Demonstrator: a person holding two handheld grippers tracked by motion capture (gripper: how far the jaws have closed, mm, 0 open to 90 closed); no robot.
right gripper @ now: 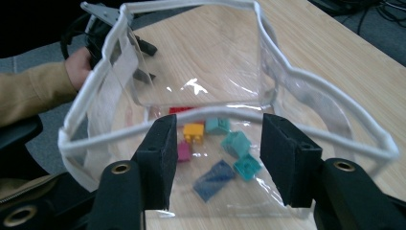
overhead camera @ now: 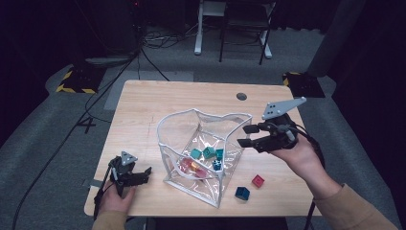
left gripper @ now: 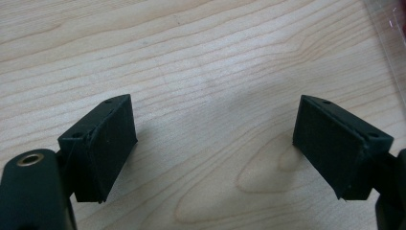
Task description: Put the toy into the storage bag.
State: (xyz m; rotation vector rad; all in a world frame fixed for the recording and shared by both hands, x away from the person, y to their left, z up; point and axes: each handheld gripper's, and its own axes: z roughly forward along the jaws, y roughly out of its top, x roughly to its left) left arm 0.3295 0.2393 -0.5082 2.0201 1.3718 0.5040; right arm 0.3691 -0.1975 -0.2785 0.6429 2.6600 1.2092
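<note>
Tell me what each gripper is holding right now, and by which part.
Nothing is held. The right gripper hangs open beside the clear bag; the left gripper is open over bare table.

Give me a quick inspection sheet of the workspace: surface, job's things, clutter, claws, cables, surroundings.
Surface: wooden table, with a round hole near the far edge.
Job's things: clear bag stands open, with teal, red, yellow and blue blocks inside; red block and blue block lie outside on the table.
Clutter: nothing seen.
Claws: left claw open, low over bare wood; right claw open at the bag's rim, nothing between its jaws.
Cables: black cables trail across the floor.
Surroundings: dark room, grey floor, chair legs beyond the table.
</note>
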